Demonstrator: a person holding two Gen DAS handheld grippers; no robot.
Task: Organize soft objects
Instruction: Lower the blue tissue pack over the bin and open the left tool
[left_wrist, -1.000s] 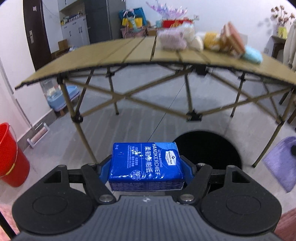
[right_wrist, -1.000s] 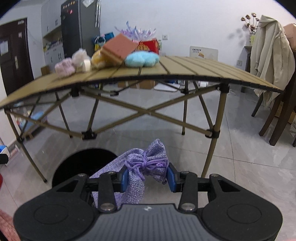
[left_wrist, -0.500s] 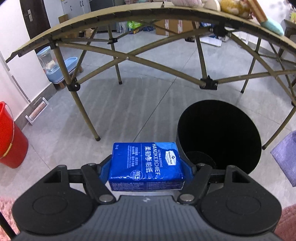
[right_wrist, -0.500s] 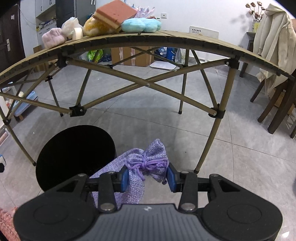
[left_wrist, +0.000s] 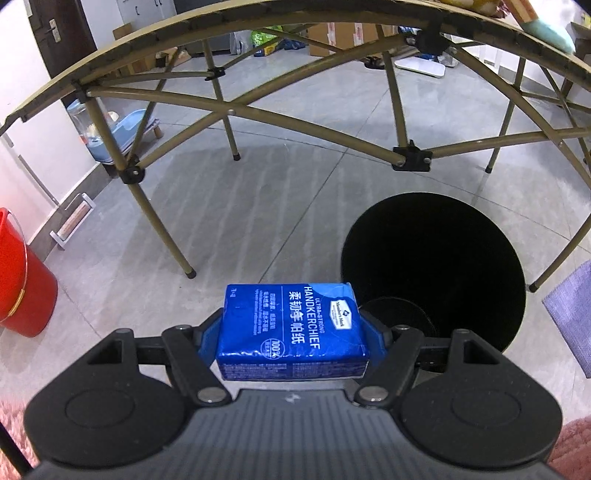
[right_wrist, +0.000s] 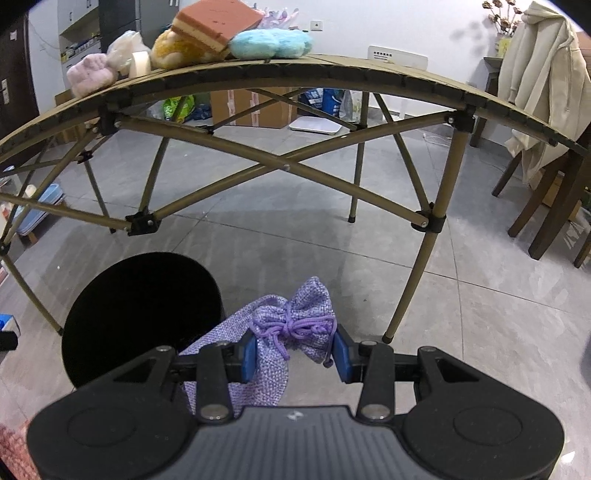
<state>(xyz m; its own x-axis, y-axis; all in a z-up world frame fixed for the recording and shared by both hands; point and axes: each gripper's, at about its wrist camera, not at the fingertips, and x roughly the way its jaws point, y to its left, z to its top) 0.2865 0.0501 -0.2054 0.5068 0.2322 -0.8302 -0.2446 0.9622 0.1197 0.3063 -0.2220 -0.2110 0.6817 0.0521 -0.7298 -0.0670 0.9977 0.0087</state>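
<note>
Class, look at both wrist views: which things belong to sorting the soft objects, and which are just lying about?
Part of the job:
- blue tissue pack, in left tool
- purple drawstring pouch, in right tool
- black bin
- soft toys on table

Lying about:
- red bucket
- cream coat
- cardboard boxes

Right gripper (right_wrist: 291, 356) clamps lilac woven drawstring pouch (right_wrist: 284, 328) beside round black bin (right_wrist: 144, 314); folding slatted tan table (right_wrist: 369, 79) beyond.

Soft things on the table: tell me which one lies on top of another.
The orange-topped sponge block: it rests tilted on the yellow fluffy piece, while the pink and blue plush pieces lie directly on the table.
</note>
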